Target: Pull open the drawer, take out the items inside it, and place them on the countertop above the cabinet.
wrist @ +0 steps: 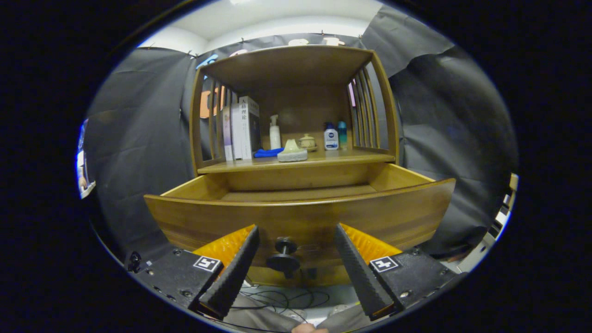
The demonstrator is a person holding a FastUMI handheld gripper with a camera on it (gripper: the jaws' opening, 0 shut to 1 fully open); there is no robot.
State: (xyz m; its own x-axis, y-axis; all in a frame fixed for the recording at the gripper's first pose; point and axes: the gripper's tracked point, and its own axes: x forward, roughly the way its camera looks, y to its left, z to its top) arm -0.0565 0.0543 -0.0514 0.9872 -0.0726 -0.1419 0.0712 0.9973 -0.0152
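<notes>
The wooden drawer (300,217) stands pulled open from the cabinet, its front panel just ahead of my fingers. Its dark round knob (284,254) sits between the two fingers, touching neither. My gripper (296,236) is open with a wide gap. From this low angle I see only the drawer's far inner floor (300,192); whatever lies inside is hidden behind the front panel. Above the drawer is the countertop (351,158), where a pale rounded item (292,151) and a blue cloth (267,152) rest.
On the countertop stand several books (240,128) at the left, a white spray bottle (275,132), a small lidded jar (307,141) and two bottles (335,136) at the right. Slatted sides and a top shelf (291,60) enclose it. Cables (282,298) lie below.
</notes>
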